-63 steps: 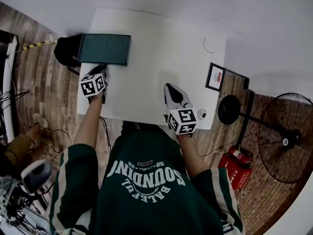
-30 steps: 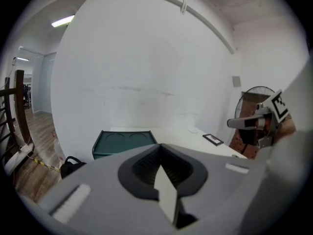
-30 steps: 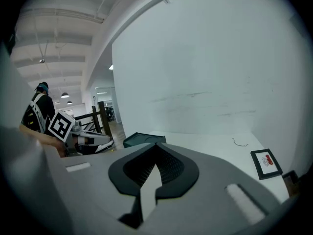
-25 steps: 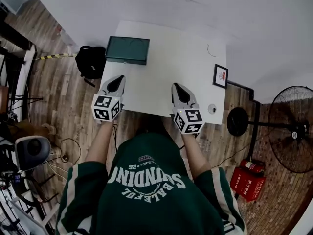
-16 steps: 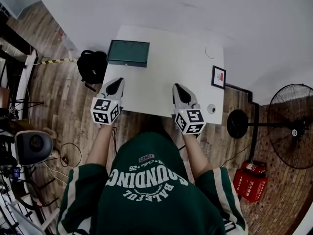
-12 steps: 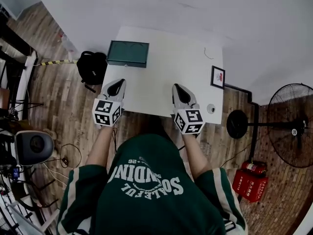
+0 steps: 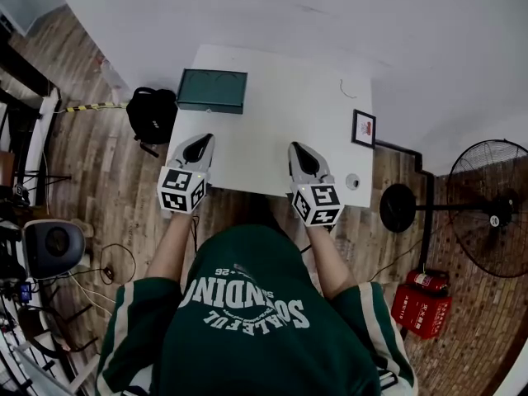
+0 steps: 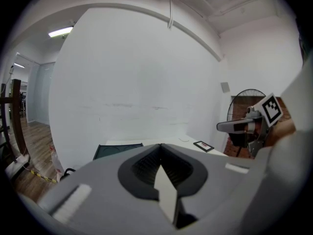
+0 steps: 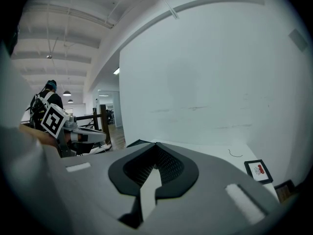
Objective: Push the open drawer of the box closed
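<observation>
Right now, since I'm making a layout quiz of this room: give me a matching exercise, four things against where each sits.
Things:
1. box
2. frame
3. backpack
4. fan

Places:
A. on the floor, left of the table
B. at the table's right edge
C. on the floor, right of the table
D. at the table's far left corner

Pairs: 1-D, 2-B, 3-A, 4-C

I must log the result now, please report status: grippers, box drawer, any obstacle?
Left gripper shut, empty; right gripper shut, empty. Both at table's near edge, apart from green box. Box looks closed. Nothing in the way.
</observation>
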Demonstrator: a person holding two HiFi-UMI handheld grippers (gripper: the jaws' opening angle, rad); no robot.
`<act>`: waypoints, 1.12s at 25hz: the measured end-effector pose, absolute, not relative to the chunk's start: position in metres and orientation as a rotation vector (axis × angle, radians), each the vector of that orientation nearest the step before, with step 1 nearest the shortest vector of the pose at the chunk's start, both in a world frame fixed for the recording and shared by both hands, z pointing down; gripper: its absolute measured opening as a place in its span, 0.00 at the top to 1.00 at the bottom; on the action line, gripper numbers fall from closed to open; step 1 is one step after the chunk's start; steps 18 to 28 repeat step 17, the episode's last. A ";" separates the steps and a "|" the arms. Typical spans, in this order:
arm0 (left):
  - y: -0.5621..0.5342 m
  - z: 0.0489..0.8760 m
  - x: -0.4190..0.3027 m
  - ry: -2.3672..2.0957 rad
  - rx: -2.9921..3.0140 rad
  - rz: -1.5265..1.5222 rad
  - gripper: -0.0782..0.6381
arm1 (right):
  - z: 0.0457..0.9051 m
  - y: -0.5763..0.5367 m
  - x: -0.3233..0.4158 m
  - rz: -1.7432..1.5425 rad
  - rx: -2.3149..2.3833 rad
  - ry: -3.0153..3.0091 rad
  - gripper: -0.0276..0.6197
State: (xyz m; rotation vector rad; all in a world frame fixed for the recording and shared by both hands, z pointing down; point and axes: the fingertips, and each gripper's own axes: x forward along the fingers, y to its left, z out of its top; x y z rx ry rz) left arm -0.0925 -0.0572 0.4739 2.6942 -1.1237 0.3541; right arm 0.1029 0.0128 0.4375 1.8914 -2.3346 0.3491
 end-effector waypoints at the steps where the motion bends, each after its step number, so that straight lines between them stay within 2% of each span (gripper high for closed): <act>1: -0.057 0.474 -0.092 -1.123 2.694 0.353 0.82 | 0.438 0.013 0.103 0.346 1.891 -2.332 0.96; 28: -0.059 0.474 -0.090 -1.110 2.695 0.352 0.82 | 0.441 0.019 0.100 0.332 1.874 -2.316 0.96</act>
